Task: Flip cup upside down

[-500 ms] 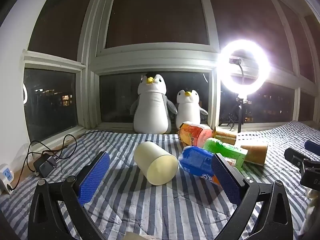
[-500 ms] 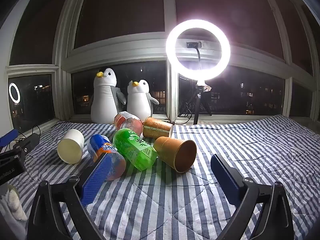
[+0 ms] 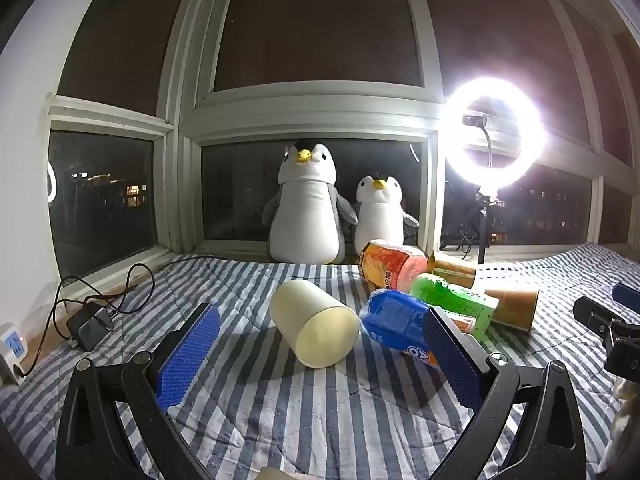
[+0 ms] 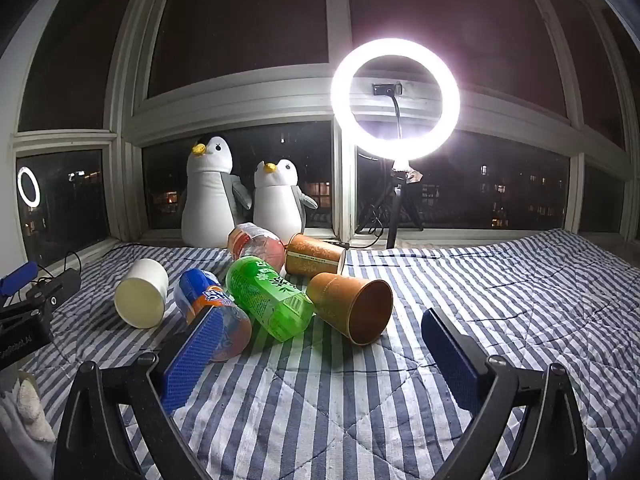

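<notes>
A cream paper cup (image 3: 314,324) lies on its side on the striped bedcover, wide end toward the left wrist camera. My left gripper (image 3: 320,314) is open, its blue pads (image 3: 188,352) on either side of the cup but short of it, touching nothing. The same cream cup (image 4: 140,294) shows at the left of the right wrist view. A brown paper cup (image 4: 352,306) lies on its side, mouth toward my right gripper (image 4: 320,314), which is open and empty just in front of it. A second brown cup (image 4: 316,258) lies behind.
A blue and orange bottle (image 4: 212,320), a green bottle (image 4: 268,302) and a pink-orange bottle (image 4: 258,242) lie between the cups. Two plush penguins (image 3: 306,208) and a ring light (image 4: 396,100) stand at the window. A charger and cable (image 3: 88,324) lie far left.
</notes>
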`<control>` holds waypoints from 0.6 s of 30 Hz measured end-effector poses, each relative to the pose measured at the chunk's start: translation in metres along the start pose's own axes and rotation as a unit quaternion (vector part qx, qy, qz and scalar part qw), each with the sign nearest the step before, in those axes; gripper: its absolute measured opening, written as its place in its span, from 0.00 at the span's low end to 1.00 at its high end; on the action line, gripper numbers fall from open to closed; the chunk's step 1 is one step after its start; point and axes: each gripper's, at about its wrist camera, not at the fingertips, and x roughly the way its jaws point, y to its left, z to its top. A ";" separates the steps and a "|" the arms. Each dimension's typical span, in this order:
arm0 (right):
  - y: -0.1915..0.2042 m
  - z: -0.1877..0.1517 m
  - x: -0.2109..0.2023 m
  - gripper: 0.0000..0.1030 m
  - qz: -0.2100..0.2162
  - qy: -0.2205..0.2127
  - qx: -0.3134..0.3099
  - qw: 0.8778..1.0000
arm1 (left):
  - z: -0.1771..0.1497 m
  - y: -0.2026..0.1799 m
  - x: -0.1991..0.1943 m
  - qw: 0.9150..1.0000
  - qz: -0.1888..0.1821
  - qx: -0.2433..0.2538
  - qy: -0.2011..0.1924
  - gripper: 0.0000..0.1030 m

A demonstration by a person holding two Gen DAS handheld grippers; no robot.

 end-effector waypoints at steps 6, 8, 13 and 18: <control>0.000 0.000 0.000 0.95 0.000 0.000 0.000 1.000 | 0.000 0.000 0.001 1.000 0.000 0.000 0.002 0.99; 0.000 0.000 0.000 0.95 0.000 0.000 0.000 1.000 | 0.000 0.001 0.001 1.000 0.000 0.000 0.003 0.99; 0.000 0.000 0.000 0.95 0.000 0.001 0.000 1.000 | -0.001 0.001 0.002 1.000 0.001 -0.001 0.003 0.99; 0.000 0.000 0.001 0.95 0.000 0.000 0.000 1.000 | 0.000 0.001 0.001 1.000 0.001 -0.001 0.004 0.99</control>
